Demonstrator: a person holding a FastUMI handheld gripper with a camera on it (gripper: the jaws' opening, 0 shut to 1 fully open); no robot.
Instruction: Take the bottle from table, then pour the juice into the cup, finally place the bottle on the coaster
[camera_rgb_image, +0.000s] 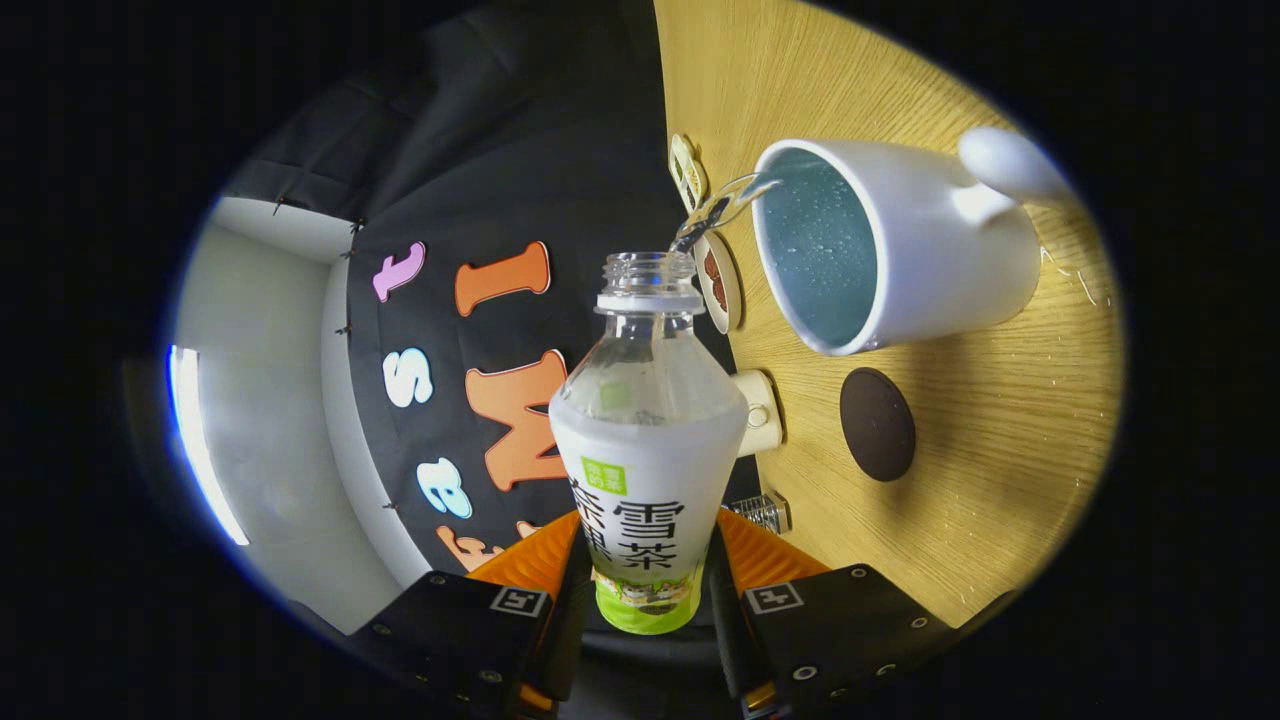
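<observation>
My gripper (645, 590) is shut on the lower body of a clear plastic bottle (645, 420) with a white and green label. The bottle has no cap and is tipped over sideways, so the wooden table (1000, 480) stands almost upright beside it. A thin clear stream (722, 207) runs from the bottle's mouth (648, 272) over the rim of a white mug (900, 240) with a pale blue inside. The mug's handle (1010, 165) points away from the bottle. A dark round coaster (877, 423) lies on the table next to the mug, beyond the fingers.
Two small patterned coasters (718, 282) lie near the mug's mouth. A small white object (760, 412) and a small clear ridged object (762, 512) rest at the table's edge close to the bottle. Black cloth and a pale wall lie behind the bottle.
</observation>
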